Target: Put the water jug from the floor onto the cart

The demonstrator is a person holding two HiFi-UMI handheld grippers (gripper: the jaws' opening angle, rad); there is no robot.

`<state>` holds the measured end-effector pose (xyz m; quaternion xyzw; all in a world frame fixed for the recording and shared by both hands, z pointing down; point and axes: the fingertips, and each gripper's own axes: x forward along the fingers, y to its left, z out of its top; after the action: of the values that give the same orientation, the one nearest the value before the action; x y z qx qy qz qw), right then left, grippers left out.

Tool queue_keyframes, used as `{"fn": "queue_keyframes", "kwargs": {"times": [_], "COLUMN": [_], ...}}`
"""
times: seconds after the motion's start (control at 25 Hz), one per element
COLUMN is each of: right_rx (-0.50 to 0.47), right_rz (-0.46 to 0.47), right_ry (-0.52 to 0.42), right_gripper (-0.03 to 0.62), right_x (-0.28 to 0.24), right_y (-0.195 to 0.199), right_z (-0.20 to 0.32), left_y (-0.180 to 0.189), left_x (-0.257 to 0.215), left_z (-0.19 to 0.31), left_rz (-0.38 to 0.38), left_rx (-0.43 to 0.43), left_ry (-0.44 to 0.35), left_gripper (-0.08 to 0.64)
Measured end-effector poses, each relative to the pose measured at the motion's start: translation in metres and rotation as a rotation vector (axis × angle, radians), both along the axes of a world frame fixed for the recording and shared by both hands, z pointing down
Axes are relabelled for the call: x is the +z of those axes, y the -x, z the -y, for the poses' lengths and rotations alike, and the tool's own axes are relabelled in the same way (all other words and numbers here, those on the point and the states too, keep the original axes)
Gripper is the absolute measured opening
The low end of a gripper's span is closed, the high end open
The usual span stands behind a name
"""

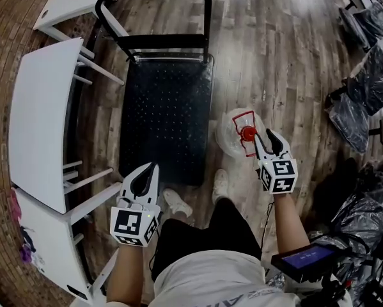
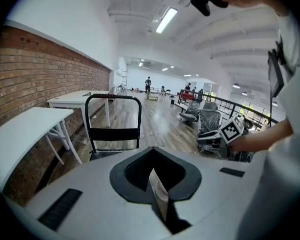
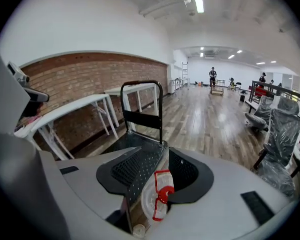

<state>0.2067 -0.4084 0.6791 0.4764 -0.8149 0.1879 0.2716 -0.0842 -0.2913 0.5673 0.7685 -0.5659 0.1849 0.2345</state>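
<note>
The water jug [image 1: 237,133] is clear with a red cap and a red carrying handle. It stands on the wooden floor just right of the black platform cart [image 1: 165,107]. My right gripper [image 1: 265,137] is open right beside the jug's near right side. In the right gripper view the jug [image 3: 157,196] shows in the gap between the jaws [image 3: 150,184], with the pads off it, and the cart [image 3: 139,146] lies beyond. My left gripper [image 1: 151,170] hangs over the cart's near edge, shut and empty. The left gripper view shows the cart's handle [image 2: 113,115] ahead.
White tables [image 1: 44,114] line the brick wall on the left. Plastic-wrapped chairs [image 1: 370,88] stand on the right. The person's shoes [image 1: 220,184] are on the floor between the cart's near end and the jug. A tablet [image 1: 304,261] hangs at the person's right hip.
</note>
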Motion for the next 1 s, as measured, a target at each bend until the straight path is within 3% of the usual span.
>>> {"fn": "queue_keyframes", "kwargs": {"times": [0.32, 0.6, 1.0], "right_rx": [-0.007, -0.009, -0.038], "right_rz": [-0.093, -0.161, -0.205], "right_ry": [0.128, 0.235, 0.343], "right_gripper": [0.285, 0.311, 0.328], "right_x": [0.118, 0.200, 0.252], "right_y": [-0.023, -0.036, -0.036], "right_z": [0.012, 0.012, 0.004], "left_y": [-0.016, -0.007, -0.006], "left_x": [0.045, 0.069, 0.083], "left_z": [-0.002, -0.012, -0.017], "left_rz": [0.009, 0.021, 0.007], "left_rx": [-0.040, -0.106, -0.168], "left_ry": [0.061, 0.088, 0.123], "left_gripper": [0.002, 0.002, 0.002]}}
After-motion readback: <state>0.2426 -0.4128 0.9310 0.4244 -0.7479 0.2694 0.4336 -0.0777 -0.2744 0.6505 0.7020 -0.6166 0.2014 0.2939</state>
